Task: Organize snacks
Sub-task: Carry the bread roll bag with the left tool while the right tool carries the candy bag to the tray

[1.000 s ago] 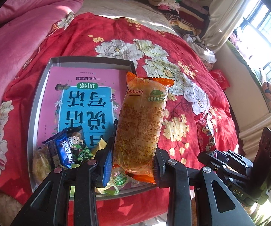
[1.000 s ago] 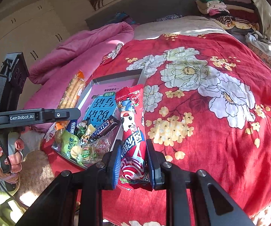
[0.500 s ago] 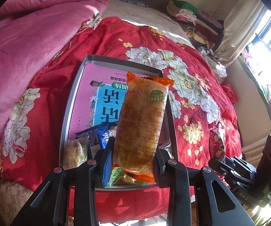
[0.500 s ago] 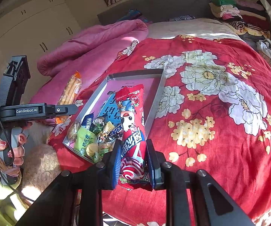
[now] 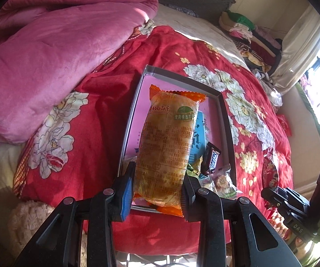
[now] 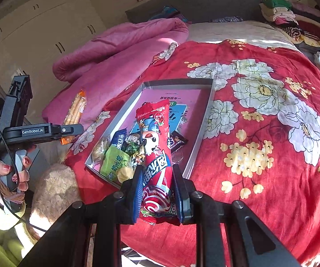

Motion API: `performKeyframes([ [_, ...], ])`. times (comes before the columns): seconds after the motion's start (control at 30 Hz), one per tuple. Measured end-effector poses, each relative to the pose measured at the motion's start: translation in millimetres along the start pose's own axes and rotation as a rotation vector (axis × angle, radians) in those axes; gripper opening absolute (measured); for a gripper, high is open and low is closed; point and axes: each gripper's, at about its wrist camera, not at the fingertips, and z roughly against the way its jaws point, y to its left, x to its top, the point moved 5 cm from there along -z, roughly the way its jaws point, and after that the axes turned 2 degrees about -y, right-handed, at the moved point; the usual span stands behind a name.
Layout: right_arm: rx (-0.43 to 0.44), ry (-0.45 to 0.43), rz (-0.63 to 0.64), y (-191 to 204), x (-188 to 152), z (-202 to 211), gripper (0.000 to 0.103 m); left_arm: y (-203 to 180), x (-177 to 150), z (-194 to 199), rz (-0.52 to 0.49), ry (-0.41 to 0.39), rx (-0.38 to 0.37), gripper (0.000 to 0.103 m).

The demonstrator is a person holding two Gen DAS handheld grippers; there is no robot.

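Orange pack [image 5: 167, 146] stands upright, clamped in the left claw [image 5: 157, 191], held over the near left part of the grey tray [image 5: 182, 77]. One red pack [image 6: 156, 155] sits pinched in the right claw [image 6: 157, 197] over the tray's near edge. Several small snacks [image 6: 115, 155] lie heaped at the near end of this one tray on the bed [image 6: 260, 133].

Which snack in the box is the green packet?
The lime-green packet at the grey box's near-left corner, beside the blue Oreo pack; the other wrappers there are blue, dark or clear.
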Motion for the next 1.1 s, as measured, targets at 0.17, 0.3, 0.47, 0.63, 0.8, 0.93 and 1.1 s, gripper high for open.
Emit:
performKeyframes([
  [0.17, 0.013, 0.009, 0.014, 10, 2, -6, 0.025, 11, -5, 2, 0.013, 0.008, 0.006, 0.035],
  [0.3, 0.021, 0.015, 0.030, 18, 4, -8, 0.025, 15, -11, 3, 0.017, 0.014, 0.004, 0.035],
  [0.47, 0.037, 0.024, 0.037, 25, 7, -12, 0.025, 9, -16, 2, 0.004, 0.022, -0.005, 0.035],
  [0.63, 0.047, 0.037, 0.044, 31, 9, -17, 0.025, 1, -20, -7, -0.023, 0.040, -0.012, 0.035],
  [0.8, 0.053, 0.045, 0.032, 32, 7, -20, 0.025, -7, -25, -18, -0.050, 0.060, -0.011, 0.035],
  [0.93, 0.050, 0.049, 0.018, 28, 8, -22, 0.025, -12, -29, -28, -0.065, 0.081, -0.013, 0.035],
  [1.1, 0.049, 0.055, -0.006, 23, 8, -25, 0.025, -19, -31, -35, -0.091, 0.093, -0.006, 0.036],
])
